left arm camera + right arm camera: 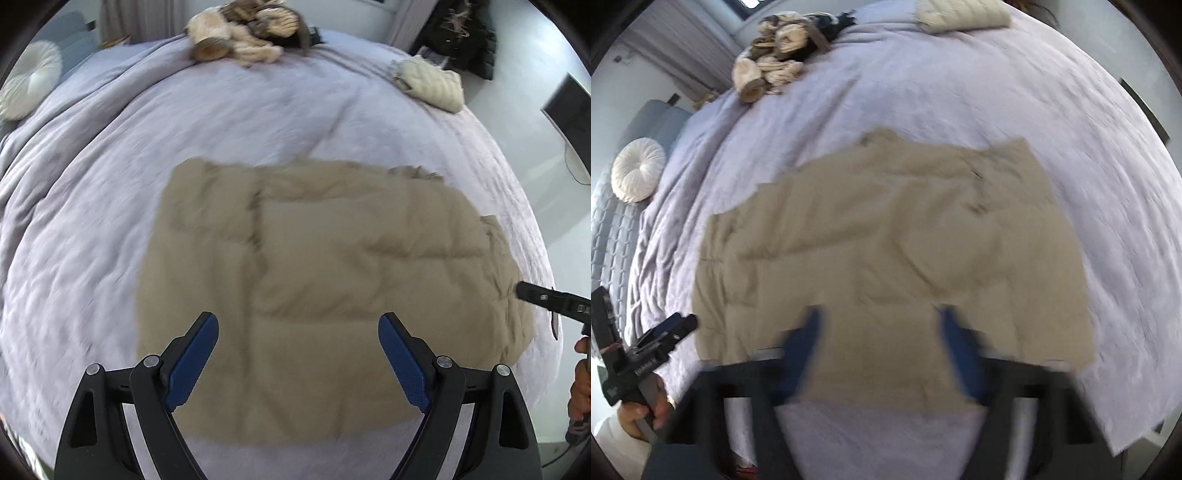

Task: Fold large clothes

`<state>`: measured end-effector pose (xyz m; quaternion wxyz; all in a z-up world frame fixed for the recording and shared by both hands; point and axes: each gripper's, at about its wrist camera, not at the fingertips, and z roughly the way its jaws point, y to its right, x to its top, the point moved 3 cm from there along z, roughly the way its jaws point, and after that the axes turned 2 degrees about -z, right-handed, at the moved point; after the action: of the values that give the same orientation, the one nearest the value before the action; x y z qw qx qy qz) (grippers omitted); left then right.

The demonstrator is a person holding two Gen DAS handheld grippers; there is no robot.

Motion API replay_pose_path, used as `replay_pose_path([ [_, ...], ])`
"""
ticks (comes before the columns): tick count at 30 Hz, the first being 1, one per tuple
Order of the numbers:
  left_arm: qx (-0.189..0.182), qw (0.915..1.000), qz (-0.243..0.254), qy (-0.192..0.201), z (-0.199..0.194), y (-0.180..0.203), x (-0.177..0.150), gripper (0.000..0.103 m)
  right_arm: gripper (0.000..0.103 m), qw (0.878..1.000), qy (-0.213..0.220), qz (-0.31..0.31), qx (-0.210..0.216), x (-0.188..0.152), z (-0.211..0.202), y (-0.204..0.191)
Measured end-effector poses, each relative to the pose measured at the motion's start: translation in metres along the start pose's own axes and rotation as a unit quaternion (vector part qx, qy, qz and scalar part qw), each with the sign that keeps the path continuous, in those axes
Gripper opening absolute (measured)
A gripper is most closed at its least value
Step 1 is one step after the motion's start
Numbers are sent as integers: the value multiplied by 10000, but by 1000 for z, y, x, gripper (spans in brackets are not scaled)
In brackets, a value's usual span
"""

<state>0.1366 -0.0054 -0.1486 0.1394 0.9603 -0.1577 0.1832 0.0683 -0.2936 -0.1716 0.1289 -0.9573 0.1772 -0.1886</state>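
Blue-padded fingers (192, 362) of my left gripper (298, 363) stand spread wide with nothing between them, above the near edge of a tan puffer jacket (325, 266) lying flat on the lilac duvet (92, 221). Motion blur smears my right gripper (881, 354); its jaws look apart and hold nothing. Farther off lie a heap of clothes (243, 33) and a cream cushion (430, 83).

Lilac bedspread (110, 221), round cushion (638, 174), perhaps clothes (243, 33).
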Motion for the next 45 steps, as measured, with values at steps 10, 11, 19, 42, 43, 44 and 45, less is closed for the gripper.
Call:
replay_pose_path([
  [10,390,9988,-12,307,100,15,46,89,14,9996,232,-182,27,65,95,-4],
  [11,395,9988,-31,284,108,13,46,89,11,9999,156,-5,64,67,110,5],
  [19,573,9965,374,475,143,15,41,92,9,9992,277,175,219,62,157,25],
  [42,408,9970,-60,652,52,-60,41,103,66,9989,50,127,443,29,93,-7],
  [43,351,9968,-158,699,47,-71,40,103,68,9988,50,126,462,27,92,-9],
  [44,249,9971,-308,657,42,-86,39,103,68,9988,30,112,473,24,91,-12],
  [45,158,9972,-436,582,40,-99,38,103,68,9989,4,101,457,21,90,-16],
])
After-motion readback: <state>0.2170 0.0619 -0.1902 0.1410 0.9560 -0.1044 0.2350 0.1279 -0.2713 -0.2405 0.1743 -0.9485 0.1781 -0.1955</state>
